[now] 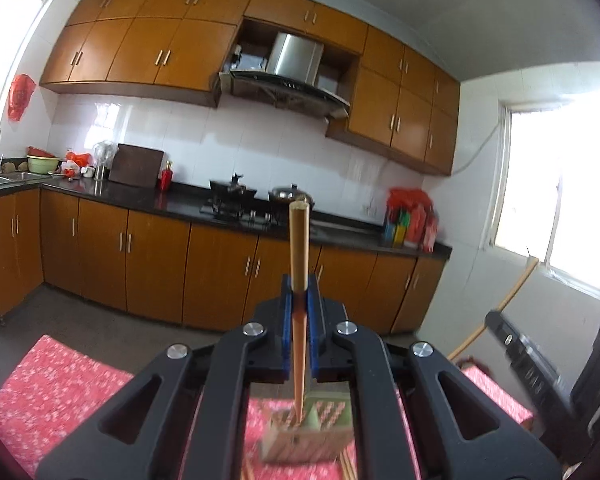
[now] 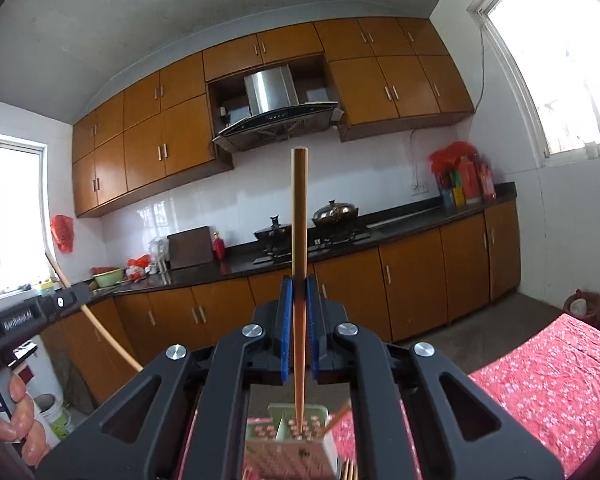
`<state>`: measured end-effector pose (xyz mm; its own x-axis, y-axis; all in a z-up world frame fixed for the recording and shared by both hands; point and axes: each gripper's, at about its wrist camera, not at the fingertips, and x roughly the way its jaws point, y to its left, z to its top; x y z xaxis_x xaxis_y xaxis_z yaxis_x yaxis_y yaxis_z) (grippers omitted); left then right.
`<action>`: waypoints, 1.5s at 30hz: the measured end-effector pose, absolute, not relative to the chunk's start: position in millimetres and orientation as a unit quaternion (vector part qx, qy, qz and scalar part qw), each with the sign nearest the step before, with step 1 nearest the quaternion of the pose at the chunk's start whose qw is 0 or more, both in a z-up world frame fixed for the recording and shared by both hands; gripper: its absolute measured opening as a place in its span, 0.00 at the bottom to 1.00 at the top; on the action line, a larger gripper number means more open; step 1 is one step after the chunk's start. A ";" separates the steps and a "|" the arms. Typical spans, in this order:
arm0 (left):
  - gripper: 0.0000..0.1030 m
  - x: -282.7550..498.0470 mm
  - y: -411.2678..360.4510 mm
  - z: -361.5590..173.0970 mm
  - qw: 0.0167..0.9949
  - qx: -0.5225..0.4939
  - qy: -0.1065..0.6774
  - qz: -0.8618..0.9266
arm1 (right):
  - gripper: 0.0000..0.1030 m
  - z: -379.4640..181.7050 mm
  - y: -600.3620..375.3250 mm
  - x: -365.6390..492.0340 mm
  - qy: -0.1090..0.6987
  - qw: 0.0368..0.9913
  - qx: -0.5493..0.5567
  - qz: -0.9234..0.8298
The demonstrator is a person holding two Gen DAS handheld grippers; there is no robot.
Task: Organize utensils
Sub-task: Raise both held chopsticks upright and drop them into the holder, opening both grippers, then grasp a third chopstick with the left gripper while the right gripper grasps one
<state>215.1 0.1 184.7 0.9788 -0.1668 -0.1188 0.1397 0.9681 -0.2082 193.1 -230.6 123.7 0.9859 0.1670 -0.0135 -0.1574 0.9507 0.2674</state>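
Kitchen, red cloth (image 2: 548, 380). Both grippers (image 1: 299, 292) (image 2: 299, 292) pinch upright chopsticks (image 1: 299, 240) (image 2: 299, 208) over holder (image 2: 296, 436); lower straight, tips inside, release together.

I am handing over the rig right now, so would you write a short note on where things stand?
Left claw: shut on a chopstick, upright, lower tip over the utensil holder.
Right claw: shut on its own chopstick, tip entering the holder.
Done: both chopsticks picked up and lined up above the holder on the red tablecloth.
Left: lower, release; a few more chopsticks lie beside the holder.
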 end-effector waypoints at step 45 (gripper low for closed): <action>0.36 161.6 67.1 -57.3 0.925 -0.112 0.362 0.013 | 0.19 -109.4 -218.9 174.9 0.434 0.888 0.109 0.107</action>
